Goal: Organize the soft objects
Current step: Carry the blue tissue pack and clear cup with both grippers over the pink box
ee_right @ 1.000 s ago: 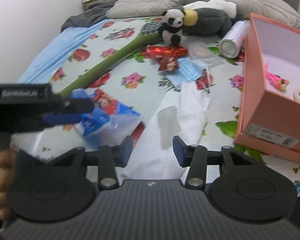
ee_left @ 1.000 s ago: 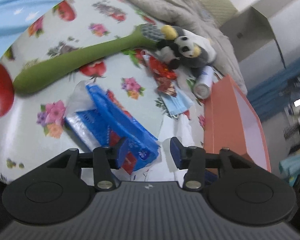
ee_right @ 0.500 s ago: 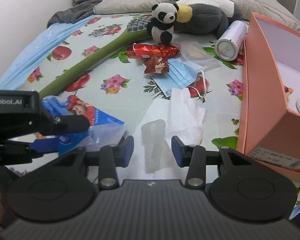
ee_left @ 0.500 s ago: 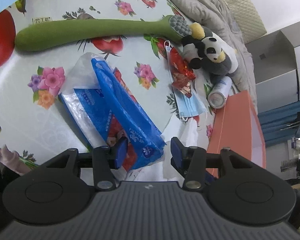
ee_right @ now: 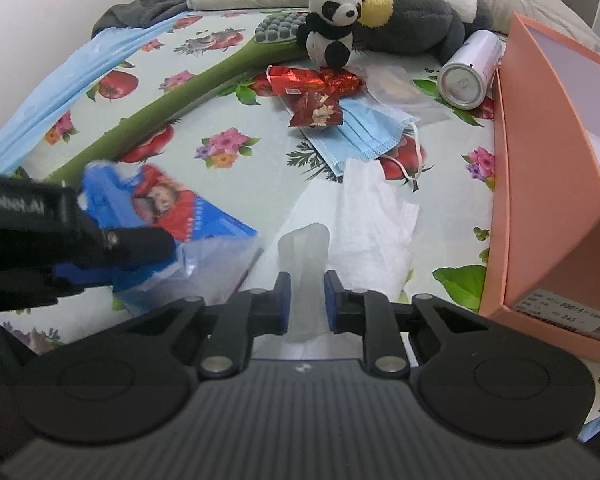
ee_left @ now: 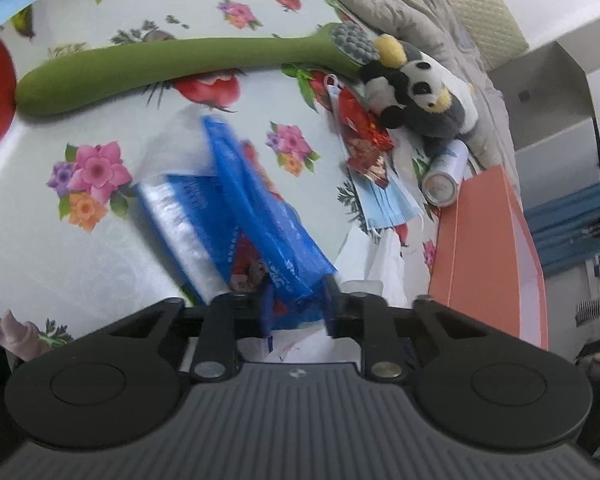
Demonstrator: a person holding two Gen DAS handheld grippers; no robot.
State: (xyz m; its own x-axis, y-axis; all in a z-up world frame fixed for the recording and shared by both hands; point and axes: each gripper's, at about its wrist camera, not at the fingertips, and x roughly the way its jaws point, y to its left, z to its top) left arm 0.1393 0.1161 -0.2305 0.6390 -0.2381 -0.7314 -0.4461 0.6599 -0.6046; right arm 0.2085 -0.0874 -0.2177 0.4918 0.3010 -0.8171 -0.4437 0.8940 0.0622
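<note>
Floral bedsheet (ee_right: 260,184) under both downward-tilted tools: left tool (ee_left: 296,304) closing on blue tissue pack (ee_left: 260,216), right tool (ee_right: 307,300) closing around white tissue (ee_right: 306,256).

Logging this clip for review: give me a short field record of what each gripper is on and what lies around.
surface: floral tablecloth
left gripper: jaws closing, blue tissue pack between them
right gripper: jaws closing, white tissue between them
box: open pink box, at right
nearby: panda plush, face mask, green massage stick, can
</note>
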